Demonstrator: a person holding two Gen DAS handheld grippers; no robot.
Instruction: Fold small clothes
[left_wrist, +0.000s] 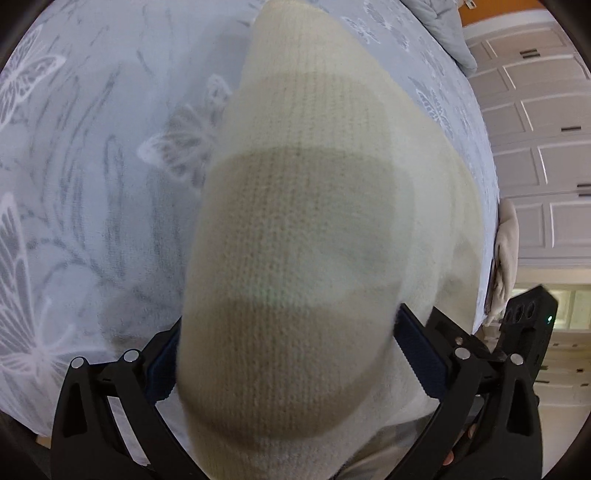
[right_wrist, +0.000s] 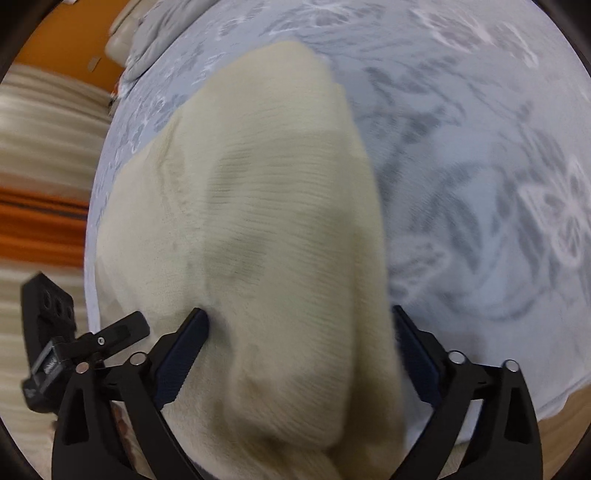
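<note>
A cream knitted garment (left_wrist: 295, 229) lies on a pale blue butterfly-print bedspread (left_wrist: 92, 155) and bulges up between the fingers of my left gripper (left_wrist: 286, 354). Its jaws stand wide with the cloth filling the gap, so I cannot tell the grip. In the right wrist view the same garment (right_wrist: 266, 221) also fills the gap between the fingers of my right gripper (right_wrist: 299, 350). The fingertips of both grippers are partly hidden by cloth. The right gripper body (left_wrist: 532, 332) shows at the left view's right edge; the left gripper body (right_wrist: 48, 332) shows at the right view's left edge.
The bedspread (right_wrist: 480, 184) stretches away around the garment. A grey quilted blanket (left_wrist: 447, 33) lies at the far end of the bed. White panelled cupboard doors (left_wrist: 543, 147) stand beyond the bed's right edge. An orange wall (right_wrist: 70, 44) and striped fabric (right_wrist: 44, 147) lie beyond its left edge.
</note>
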